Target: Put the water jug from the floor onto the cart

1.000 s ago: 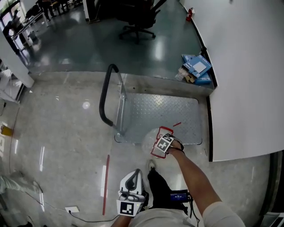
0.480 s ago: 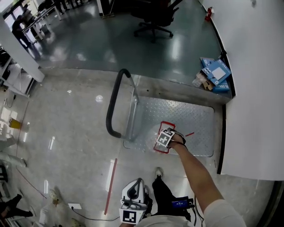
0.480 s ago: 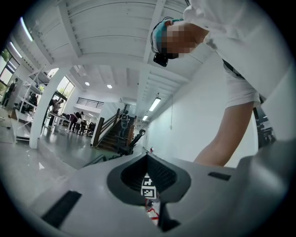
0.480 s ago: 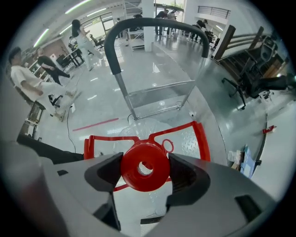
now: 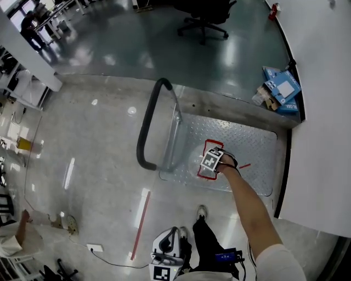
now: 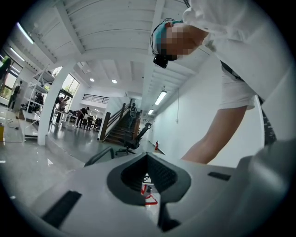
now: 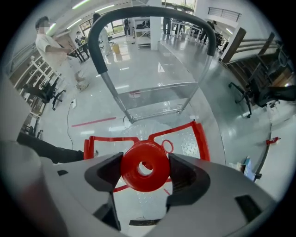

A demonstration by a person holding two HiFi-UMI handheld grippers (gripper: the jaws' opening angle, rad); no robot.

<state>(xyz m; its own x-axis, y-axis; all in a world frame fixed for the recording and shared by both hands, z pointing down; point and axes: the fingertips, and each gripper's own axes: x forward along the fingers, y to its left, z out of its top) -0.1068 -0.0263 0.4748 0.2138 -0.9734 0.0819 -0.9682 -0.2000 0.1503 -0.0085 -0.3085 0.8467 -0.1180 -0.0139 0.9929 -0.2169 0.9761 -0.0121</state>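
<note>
The water jug [image 5: 201, 162] is clear plastic with a red carrying frame [image 7: 202, 140] and a red cap [image 7: 134, 162]. It is over the near left part of the cart's steel deck [image 5: 249, 141]. My right gripper [image 5: 208, 164] is above it, shut on the red cap [image 7: 144, 172]. Whether the jug's base rests on the deck I cannot tell. The cart's black handle [image 5: 147, 126] rises just left of the jug. My left gripper [image 5: 164, 258] is held low by the person's legs, jaws together with nothing between them [image 6: 152, 194].
A white wall [image 5: 323, 110] runs along the cart's right side. Blue boxes [image 5: 282, 88] lie past the cart's far right corner. An office chair [image 5: 205, 16] stands beyond. A red tape line [image 5: 140, 222] marks the floor; the person's shoe [image 5: 202, 211] is by the cart's near edge.
My right gripper has carried the jug from the cart's near edge further in over the deck. The left gripper has stayed low by the legs.
</note>
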